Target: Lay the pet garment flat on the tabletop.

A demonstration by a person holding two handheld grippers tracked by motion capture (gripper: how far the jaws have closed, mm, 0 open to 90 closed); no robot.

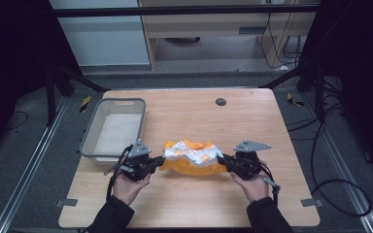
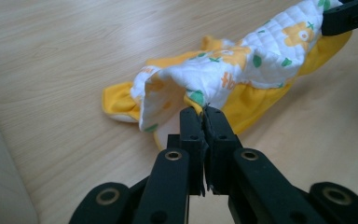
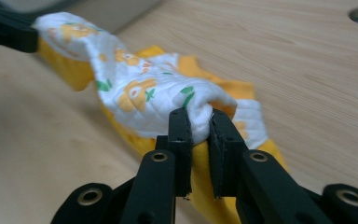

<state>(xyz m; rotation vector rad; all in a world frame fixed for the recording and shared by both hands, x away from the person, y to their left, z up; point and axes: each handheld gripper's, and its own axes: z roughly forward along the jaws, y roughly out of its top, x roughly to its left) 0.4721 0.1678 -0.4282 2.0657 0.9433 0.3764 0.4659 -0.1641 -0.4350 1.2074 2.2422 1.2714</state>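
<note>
Your left tool (image 1: 159, 162) is clamped on one end of the yellow-and-white printed cloth (image 1: 193, 156); your right tool (image 1: 222, 159) is clamped on the opposite end. The cloth sags between them at the table's (image 1: 184, 116) near-centre. A grey bin (image 1: 90, 137) sits just left.

The right gripper (image 3: 199, 122) pinches a bunched white-and-yellow quilted cloth (image 3: 140, 93) between its fingers (image 3: 179, 140) above the wooden worktop (image 3: 284, 56).

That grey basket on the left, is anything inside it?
The grey basket seems to hold nothing: its pale bottom shows bare. The near corner sits behind the left tongs, so that part cannot be seen.
</note>
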